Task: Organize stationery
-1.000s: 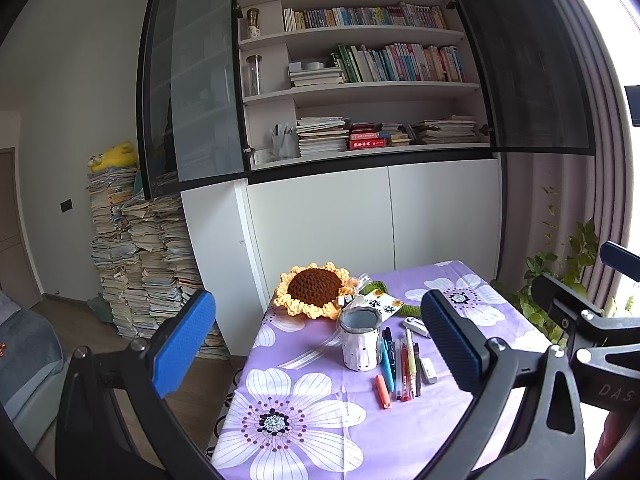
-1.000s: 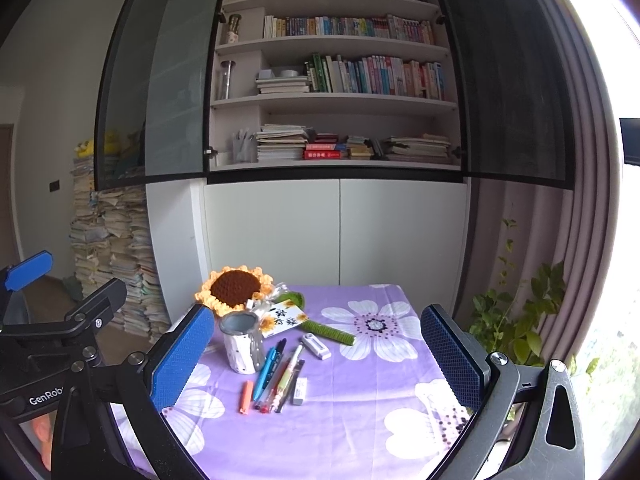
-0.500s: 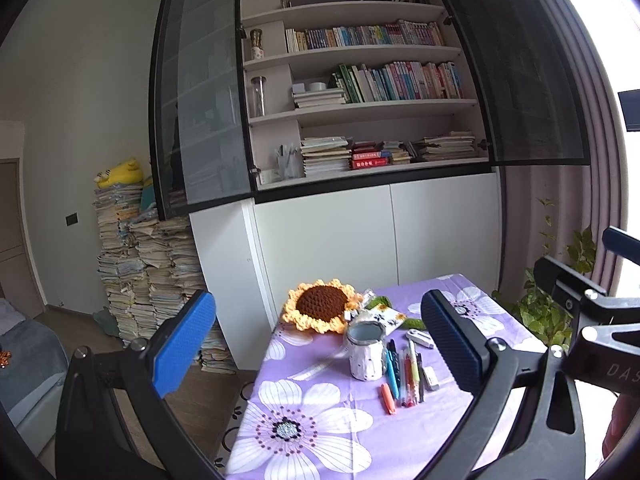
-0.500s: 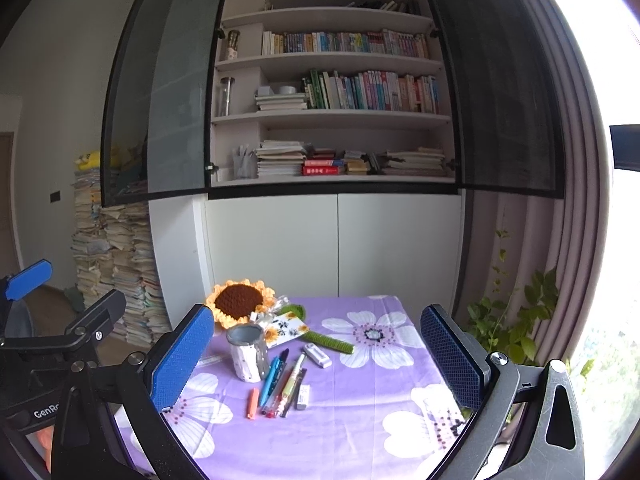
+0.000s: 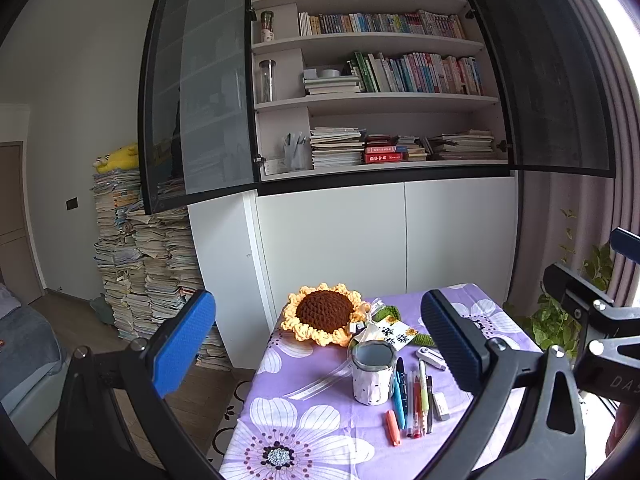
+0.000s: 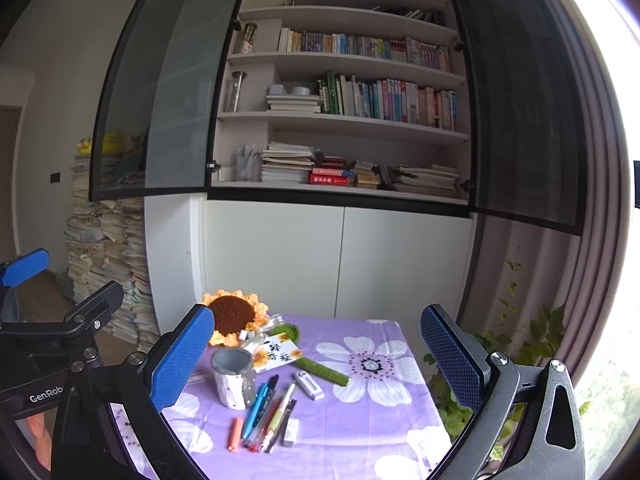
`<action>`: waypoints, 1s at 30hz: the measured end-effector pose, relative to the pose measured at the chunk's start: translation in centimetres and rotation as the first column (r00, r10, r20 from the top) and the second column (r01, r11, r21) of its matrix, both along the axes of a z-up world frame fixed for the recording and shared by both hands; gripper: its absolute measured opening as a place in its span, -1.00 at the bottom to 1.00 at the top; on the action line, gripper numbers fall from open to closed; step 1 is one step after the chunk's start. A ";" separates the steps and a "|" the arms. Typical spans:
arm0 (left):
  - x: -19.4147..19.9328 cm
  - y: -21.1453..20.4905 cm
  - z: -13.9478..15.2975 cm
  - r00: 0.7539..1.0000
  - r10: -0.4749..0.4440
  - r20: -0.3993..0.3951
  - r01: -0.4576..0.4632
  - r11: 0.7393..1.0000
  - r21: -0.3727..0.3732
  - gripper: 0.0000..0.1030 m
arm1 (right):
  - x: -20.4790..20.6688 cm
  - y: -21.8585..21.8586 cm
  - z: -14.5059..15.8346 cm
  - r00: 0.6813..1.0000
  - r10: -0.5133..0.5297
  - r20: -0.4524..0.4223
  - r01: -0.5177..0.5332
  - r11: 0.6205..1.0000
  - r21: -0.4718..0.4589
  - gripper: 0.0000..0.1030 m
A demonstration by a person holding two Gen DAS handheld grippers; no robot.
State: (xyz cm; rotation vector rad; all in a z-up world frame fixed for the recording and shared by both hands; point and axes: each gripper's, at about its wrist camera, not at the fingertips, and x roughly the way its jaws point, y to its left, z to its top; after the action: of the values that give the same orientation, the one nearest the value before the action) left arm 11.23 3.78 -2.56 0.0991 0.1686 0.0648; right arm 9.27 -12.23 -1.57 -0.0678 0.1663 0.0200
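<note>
Here, in the left wrist view, a grey-rimmed pen cup (image 5: 373, 372) stands upright on the purple flowered bench (image 5: 320, 432); its inside looks dark, and I cannot tell whether anything is in it. Just at its 3 o'clock lies a row of pens (image 5: 412, 400), side by side, with an orange marker (image 5: 392, 422) at the row's 7 o'clock and a small white eraser (image 5: 440, 402) at its 3 o'clock. A crocheted sunflower (image 5: 324, 314) rests at the cup's 11 o'clock, and a printed card (image 5: 396, 334) lies touching the cup's far rim. The left tongs (image 5: 316, 344) hang wide open above the bench, gripping nothing and touching nothing. At 3 o'clock in this view the black frame of the other tool shows.

In the right wrist view the same pen cup (image 6: 234, 378) sits at the bench's (image 6: 360, 420) left side, with the pens (image 6: 266, 410) fanned at its 4 o'clock. The right tongs (image 6: 316, 356) are likewise spread wide and empty. This view alone shows a green crocheted stem (image 6: 324, 372) and a white correction tape (image 6: 309, 385) clear of the blue finger pads. An open bookcase (image 6: 344, 120) fills the wall behind.
</note>
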 end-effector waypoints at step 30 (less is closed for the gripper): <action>21.1 -2.0 -17.1 0.830 -0.123 -0.543 0.124 0.992 -0.036 0.98 | 21.5 -6.5 -15.2 0.815 -0.050 -0.578 0.116 0.990 0.078 1.00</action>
State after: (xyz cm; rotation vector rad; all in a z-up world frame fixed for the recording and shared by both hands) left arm 32.37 1.82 -19.64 0.1276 0.7370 -0.0968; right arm 30.78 -18.76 -16.78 0.0601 0.7798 -0.0393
